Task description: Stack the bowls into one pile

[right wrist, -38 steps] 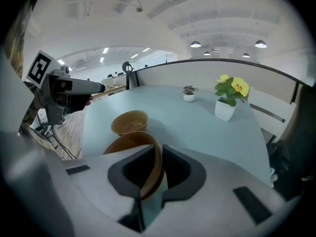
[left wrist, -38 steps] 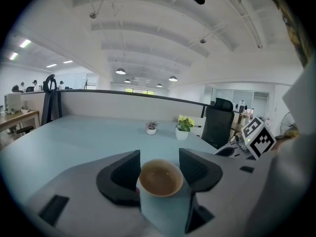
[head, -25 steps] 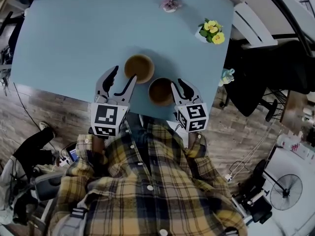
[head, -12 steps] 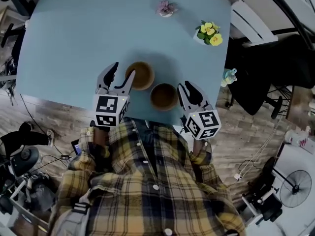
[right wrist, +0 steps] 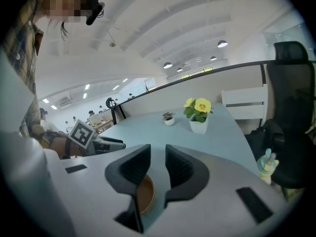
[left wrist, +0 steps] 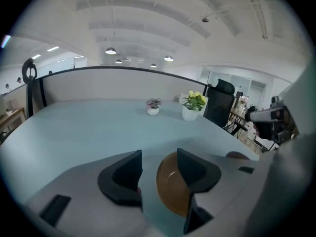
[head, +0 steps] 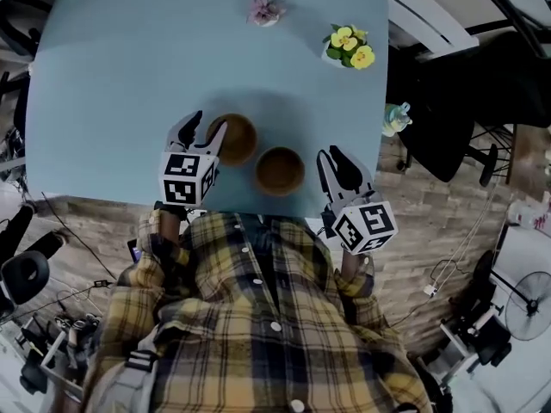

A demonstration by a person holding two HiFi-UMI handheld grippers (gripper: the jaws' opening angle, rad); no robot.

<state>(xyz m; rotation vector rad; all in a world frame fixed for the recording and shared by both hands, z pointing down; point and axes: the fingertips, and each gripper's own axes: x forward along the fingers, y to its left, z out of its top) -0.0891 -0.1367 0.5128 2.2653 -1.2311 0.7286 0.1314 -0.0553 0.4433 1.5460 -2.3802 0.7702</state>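
Both bowls sit upright on the table (head: 120, 67), mouths up, round, side by side near the person's edge and not stacked.

The left gripper (head: 207, 124) points away from the person and down at the left bowl (head: 234, 138). Its jaws are spread and have just been closing. In the left gripper view the bowl's left rim stands between them. The right jaw is over the hollow and the left jaw outside the wall, and neither pad visibly presses. 1 second earlier its right jaw lay just beside that bowl's left wall; now it crosses the rim.

The right bowl (head: 279, 170) lies just right of the left one and nearer the person, their rims almost touching, as before.

The right gripper (head: 332, 156) holds nothing, with only a narrow gap between its jaws. 1 second earlier its left jaw met the right bowl's right rim. Now it stands clear of the bowl, to its right, near the table's corner.

Across the table stand 2 pots, the pink plant (head: 264, 10) and the yellow plant (head: 348, 46).
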